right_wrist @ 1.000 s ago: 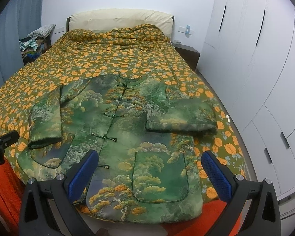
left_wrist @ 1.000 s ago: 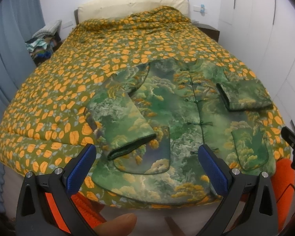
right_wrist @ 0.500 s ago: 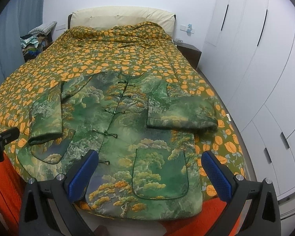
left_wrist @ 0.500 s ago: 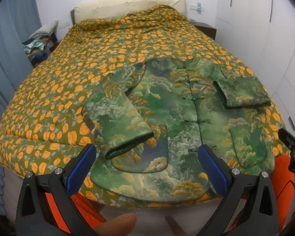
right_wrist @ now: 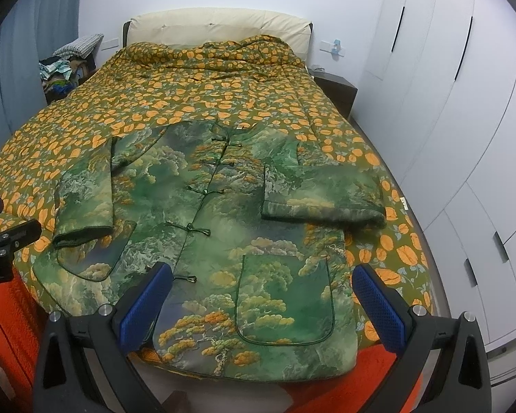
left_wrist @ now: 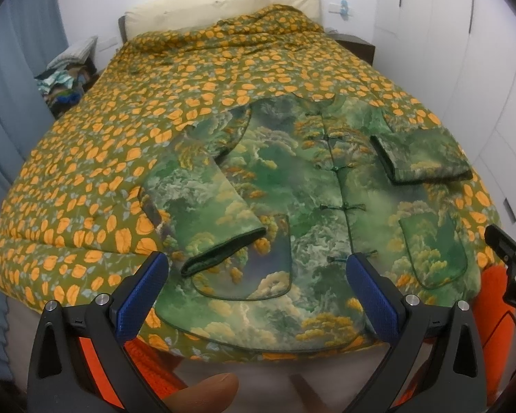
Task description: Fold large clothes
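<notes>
Both sets of tongs hover at the foot of the bed, jaws spread wide and holding nothing: the left tongs point(left_wrist: 254, 296) and the right tongs point(right_wrist: 263, 304). Just beyond them a green padded jacket point(right_wrist: 223, 220) lies flat, buttoned, both sleeves folded in over its front, on an orange-leaf quilt point(right_wrist: 189, 79). Beyond the jacket, a cream headboard point(right_wrist: 216, 24) stands against the wall.

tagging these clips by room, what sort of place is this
A bedroom, almost certainly. A bed with an orange-leaf quilt and a cream headboard fills the view, white wardrobe doors line one wall, and a green padded jacket lies spread on the quilt.
</notes>
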Motion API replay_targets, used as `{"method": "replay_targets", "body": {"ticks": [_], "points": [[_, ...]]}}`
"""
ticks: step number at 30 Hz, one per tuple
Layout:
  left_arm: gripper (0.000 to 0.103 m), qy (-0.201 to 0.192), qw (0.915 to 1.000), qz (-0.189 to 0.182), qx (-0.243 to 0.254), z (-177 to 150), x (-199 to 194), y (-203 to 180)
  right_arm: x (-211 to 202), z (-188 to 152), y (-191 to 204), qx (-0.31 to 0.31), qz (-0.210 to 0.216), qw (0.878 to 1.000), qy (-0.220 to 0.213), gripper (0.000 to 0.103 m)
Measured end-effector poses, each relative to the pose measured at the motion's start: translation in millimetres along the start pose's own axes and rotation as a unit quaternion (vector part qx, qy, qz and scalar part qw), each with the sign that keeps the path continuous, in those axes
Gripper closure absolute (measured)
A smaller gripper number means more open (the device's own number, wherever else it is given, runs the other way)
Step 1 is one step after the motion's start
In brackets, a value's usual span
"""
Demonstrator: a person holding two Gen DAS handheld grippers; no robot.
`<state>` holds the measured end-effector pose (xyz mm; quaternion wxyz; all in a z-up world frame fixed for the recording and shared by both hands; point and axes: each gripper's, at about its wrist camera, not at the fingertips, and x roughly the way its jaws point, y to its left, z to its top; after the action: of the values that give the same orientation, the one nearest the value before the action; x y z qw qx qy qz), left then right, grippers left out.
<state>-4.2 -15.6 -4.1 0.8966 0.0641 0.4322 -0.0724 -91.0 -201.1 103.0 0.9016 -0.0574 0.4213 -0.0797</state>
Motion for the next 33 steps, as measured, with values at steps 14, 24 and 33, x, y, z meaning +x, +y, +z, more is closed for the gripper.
{"method": "replay_targets", "body": {"ticks": [14, 24, 33], "points": [[0.000, 0.001, 1.0000, 0.000, 0.001, -0.3, 1.5, 0.1, 1.2, -2.8, 2.1, 0.000, 0.002, 1.000, 0.001, 0.000], [0.000, 0.002, 1.0000, 0.000, 0.002, -1.1, 3.3, 0.4, 1.9, -3.1, 2.3, 0.001, 0.002, 1.000, 0.002, 0.000], [0.000, 0.003, 1.0000, 0.001, 0.002, -1.1, 3.5, 0.1, 3.4, -3.8, 2.6, 0.001, 0.003, 1.000, 0.005, 0.000]]}}
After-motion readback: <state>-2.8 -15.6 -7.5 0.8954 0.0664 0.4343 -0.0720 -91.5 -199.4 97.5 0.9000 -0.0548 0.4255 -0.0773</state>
